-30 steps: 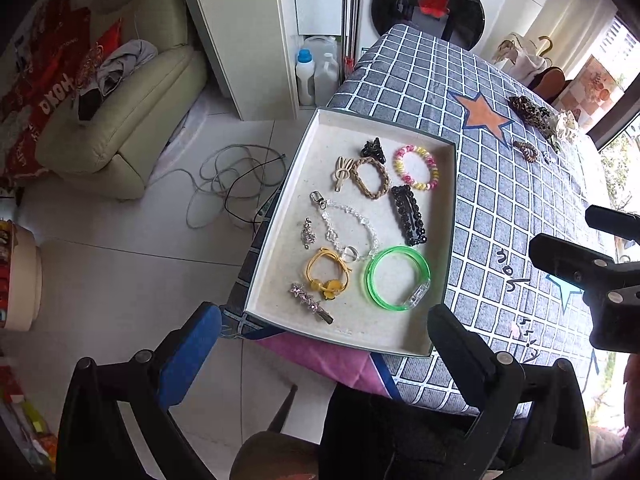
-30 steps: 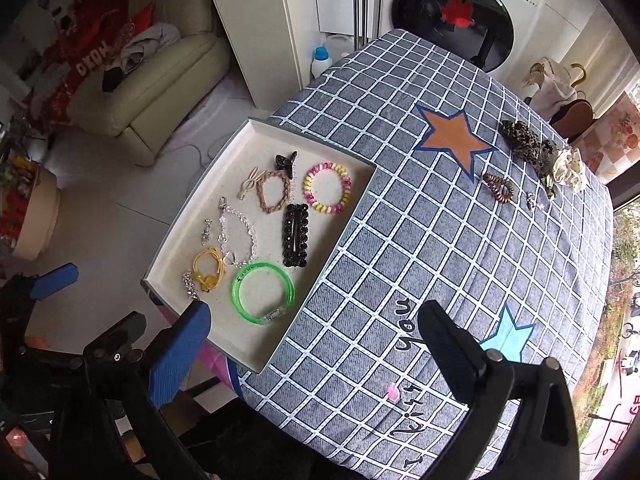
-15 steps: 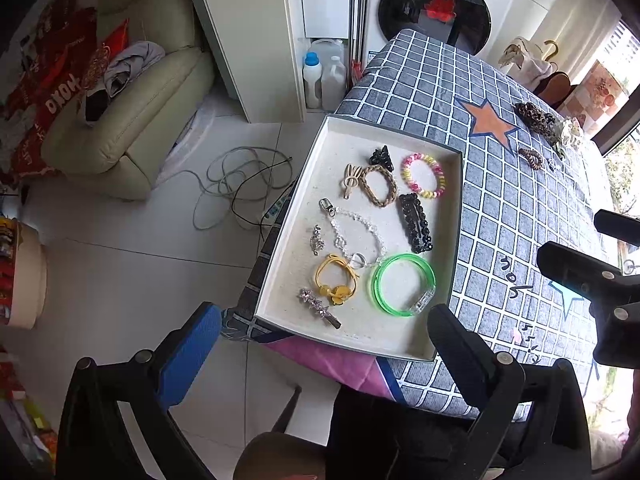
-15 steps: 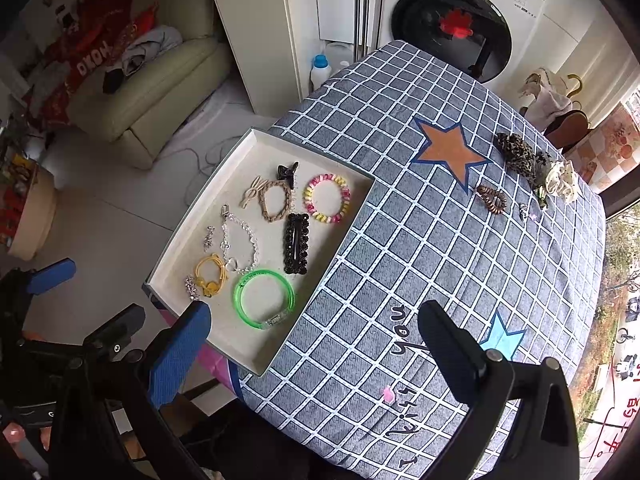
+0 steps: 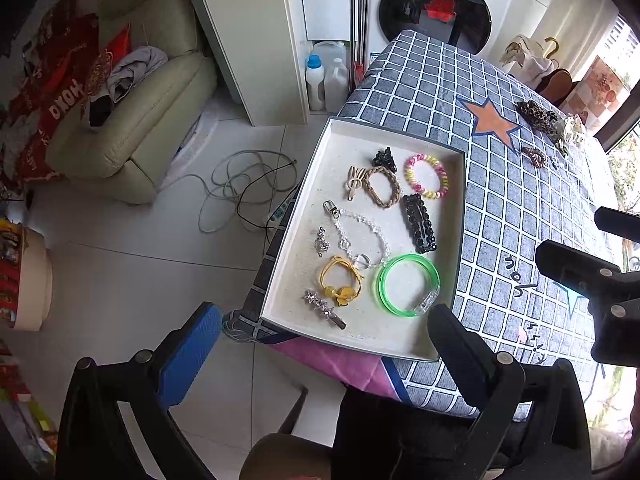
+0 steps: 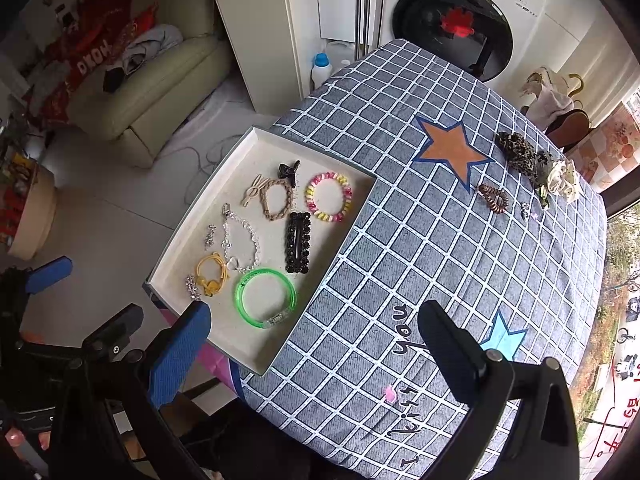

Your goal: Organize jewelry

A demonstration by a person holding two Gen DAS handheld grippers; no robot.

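Note:
A shallow cream tray (image 5: 456,216) (image 6: 188,224) sits at the table's near left edge. It holds several pieces: a green bangle (image 5: 408,285) (image 6: 266,298), a black clip (image 5: 418,224) (image 6: 298,242), a pink-yellow coil bracelet (image 5: 426,176) (image 6: 329,197), a yellow tie (image 5: 340,280) and a clear chain (image 5: 360,236). A brown coil tie (image 6: 494,198), a leopard scrunchie (image 6: 520,154) and a cream scrunchie (image 6: 564,176) lie on the cloth at the far right. My left gripper (image 5: 320,344) is open and empty, high above the tray's near edge. My right gripper (image 6: 312,344) is open and empty above the table's near side.
The table has a blue checked cloth (image 6: 440,240) with star prints. A washing machine (image 6: 452,24) and a white cabinet (image 5: 248,32) stand behind it. A cream sofa (image 5: 132,120) and loose cables (image 5: 240,188) are on the floor at left.
Both grippers have pulled back and risen a little, so the tray and table look smaller and shifted right. Nothing on the table has moved. Both grippers stay open.

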